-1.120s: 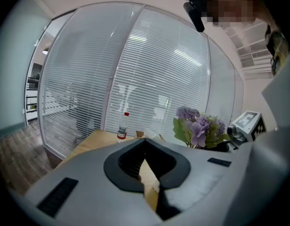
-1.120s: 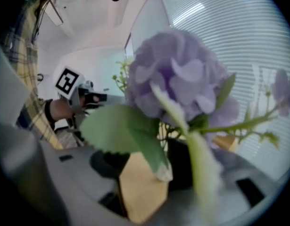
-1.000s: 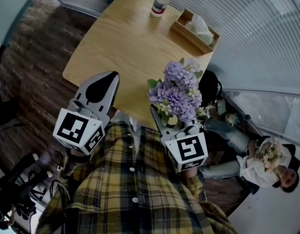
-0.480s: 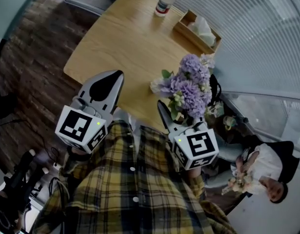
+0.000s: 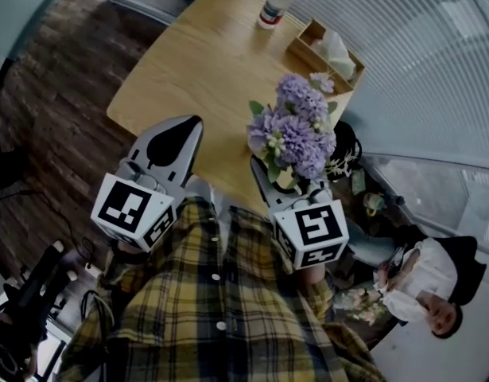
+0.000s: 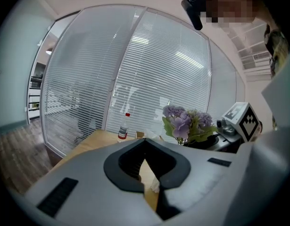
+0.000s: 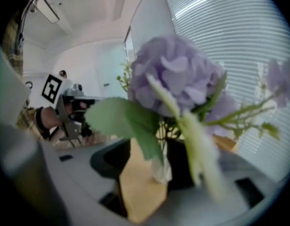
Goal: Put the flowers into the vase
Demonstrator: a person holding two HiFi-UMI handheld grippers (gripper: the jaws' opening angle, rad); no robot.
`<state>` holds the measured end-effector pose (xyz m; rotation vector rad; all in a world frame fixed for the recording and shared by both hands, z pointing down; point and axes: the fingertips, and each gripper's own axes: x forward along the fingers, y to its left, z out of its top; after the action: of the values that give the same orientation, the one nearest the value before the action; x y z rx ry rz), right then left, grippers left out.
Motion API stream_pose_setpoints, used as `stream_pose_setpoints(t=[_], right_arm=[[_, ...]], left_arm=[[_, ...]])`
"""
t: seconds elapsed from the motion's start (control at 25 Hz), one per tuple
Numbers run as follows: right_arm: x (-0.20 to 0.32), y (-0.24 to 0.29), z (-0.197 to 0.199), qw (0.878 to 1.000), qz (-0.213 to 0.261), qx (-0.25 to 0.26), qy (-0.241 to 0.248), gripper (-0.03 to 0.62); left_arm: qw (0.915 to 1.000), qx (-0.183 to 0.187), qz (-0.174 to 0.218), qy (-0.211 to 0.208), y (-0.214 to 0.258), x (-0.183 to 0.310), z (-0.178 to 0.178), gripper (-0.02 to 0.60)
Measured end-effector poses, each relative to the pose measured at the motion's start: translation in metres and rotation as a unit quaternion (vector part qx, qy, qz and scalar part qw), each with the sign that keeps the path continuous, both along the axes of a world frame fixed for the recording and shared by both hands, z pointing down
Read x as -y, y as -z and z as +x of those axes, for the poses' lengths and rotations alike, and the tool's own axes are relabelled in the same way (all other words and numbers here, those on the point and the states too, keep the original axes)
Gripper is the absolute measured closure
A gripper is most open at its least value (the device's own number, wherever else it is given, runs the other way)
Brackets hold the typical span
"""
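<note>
Above the near right corner of the wooden table [image 5: 204,62], the right gripper [image 5: 280,183] is clamped on the lower stems of a bunch of purple flowers [image 5: 296,130], with the blooms and green leaves standing up past its jaws. The left gripper [image 5: 184,130] hovers beside it over the table's near edge with its jaws pressed together on nothing. No vase shows in any view, so I cannot tell where the bunch has to go. A bottle [image 5: 276,2] and a box of tissues [image 5: 327,50] sit at the far side of the table, well apart from both grippers. The main risk, as I judge it, comes from the low grasp on a top-heavy bunch: a quick swing could let the stems pivot or slide between the jaws, and a drop from here could miss the table and land on the floor. The blooms also fill most of the right gripper view, which would make lining the stems up with a narrow opening hard. With the left jaws closed, nothing is ready to steady a vase, so a sideways push from the stems could tip it.
</note>
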<state>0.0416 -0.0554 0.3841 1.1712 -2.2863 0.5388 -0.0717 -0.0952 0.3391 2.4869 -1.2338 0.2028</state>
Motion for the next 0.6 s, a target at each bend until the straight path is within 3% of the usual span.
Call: stream_pose_setpoints(t=[0.24, 0.6], right_arm=[[-0.002, -0.0018, -0.0012, 0.996, -0.017, -0.081, 0.023, 0.364], [-0.0014, -0.0001, 0.0044, 0.997, -0.04, -0.07, 0.008, 0.364]], left_arm=[[1.0, -0.005, -0.004, -0.004, -0.003, 0.0003, 0.0034, 0.572], [0.9999, -0.01, -0.003, -0.004, -0.0035, 0.0036, -0.0003, 0.572]])
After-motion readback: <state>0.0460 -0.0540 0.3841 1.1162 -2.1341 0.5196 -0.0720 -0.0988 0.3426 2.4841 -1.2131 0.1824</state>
